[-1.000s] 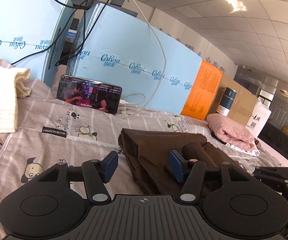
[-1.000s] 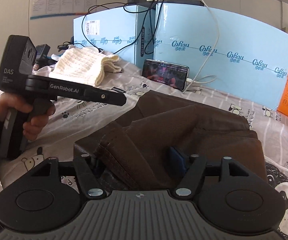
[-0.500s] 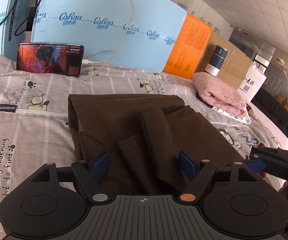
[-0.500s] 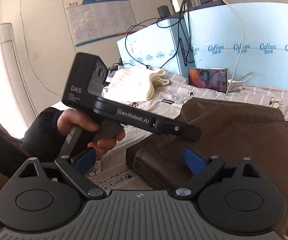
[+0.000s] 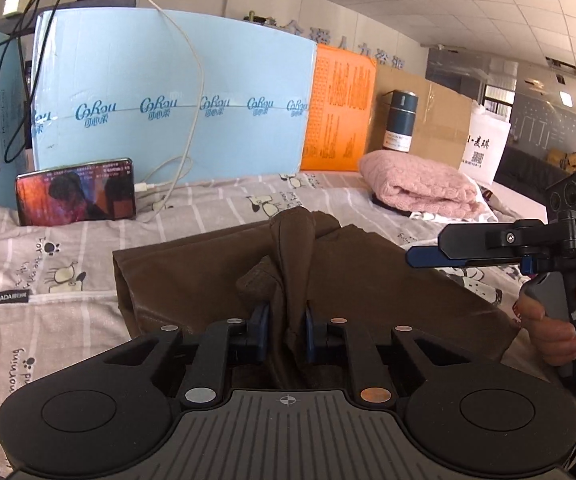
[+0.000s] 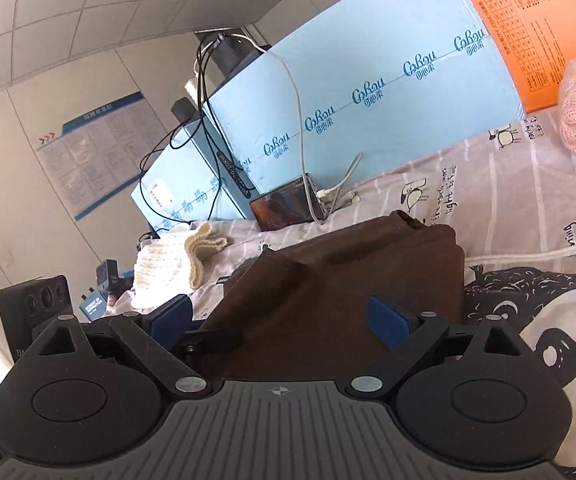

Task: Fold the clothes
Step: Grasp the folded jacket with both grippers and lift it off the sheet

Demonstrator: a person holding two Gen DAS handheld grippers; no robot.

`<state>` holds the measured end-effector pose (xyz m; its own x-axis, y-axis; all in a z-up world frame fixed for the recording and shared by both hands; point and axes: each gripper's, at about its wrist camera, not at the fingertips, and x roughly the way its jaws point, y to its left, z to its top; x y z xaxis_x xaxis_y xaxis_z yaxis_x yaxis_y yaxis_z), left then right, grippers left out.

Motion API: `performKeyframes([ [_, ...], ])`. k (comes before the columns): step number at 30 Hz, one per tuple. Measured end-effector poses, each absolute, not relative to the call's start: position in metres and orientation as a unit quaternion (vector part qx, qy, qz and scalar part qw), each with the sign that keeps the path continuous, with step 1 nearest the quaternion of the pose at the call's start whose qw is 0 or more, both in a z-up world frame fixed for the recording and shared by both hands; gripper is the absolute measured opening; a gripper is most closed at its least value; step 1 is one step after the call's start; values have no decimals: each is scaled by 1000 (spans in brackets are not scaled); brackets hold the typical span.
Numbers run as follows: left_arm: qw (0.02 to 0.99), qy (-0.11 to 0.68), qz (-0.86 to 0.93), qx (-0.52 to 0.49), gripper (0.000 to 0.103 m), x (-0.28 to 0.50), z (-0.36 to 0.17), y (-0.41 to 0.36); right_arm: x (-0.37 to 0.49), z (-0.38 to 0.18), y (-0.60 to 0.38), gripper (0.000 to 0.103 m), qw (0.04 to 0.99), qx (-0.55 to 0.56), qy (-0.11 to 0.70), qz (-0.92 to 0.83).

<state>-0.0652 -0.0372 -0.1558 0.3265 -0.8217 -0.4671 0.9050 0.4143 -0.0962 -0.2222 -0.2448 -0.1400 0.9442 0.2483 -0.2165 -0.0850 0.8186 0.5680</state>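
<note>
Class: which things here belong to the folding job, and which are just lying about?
Part of the job:
brown garment
left gripper, jaws shut on it
right gripper, jaws open

Lying about:
phone
pink sweater
cream knit
blue flask

Bed sheet (image 5: 67, 248) carries brown garment (image 5: 191, 276), phone (image 5: 75, 192), pink towel (image 5: 420, 184).

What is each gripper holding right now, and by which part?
The left gripper pinches a raised fold near the middle of the brown garment. The right gripper is open, holding nothing.
</note>
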Motion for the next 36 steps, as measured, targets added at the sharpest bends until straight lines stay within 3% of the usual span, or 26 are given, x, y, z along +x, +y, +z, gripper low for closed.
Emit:
performKeyframes([
  [7,826,241,-493,131,45,-58,-171,-40,-218,-149,-251,96,935,305,171,63],
  [13,841,276,-466,-17,83,-30,-155,1,-237,-147,-259,97,939,324,110,38],
  [18,814,359,-436,-139,88,6,-164,28,-232,-162,-282,98,910,383,146,-55],
  [27,695,461,-514,-200,96,16,-195,4,-216,-169,-279,98,899,382,213,-7],
  [34,671,442,-571,-168,99,-6,-197,-24,-200,-165,-261,99,895,361,255,69],
  [36,684,423,-575,-147,99,-15,-197,-29,-200,-165,-258,94,892,365,253,82],
])
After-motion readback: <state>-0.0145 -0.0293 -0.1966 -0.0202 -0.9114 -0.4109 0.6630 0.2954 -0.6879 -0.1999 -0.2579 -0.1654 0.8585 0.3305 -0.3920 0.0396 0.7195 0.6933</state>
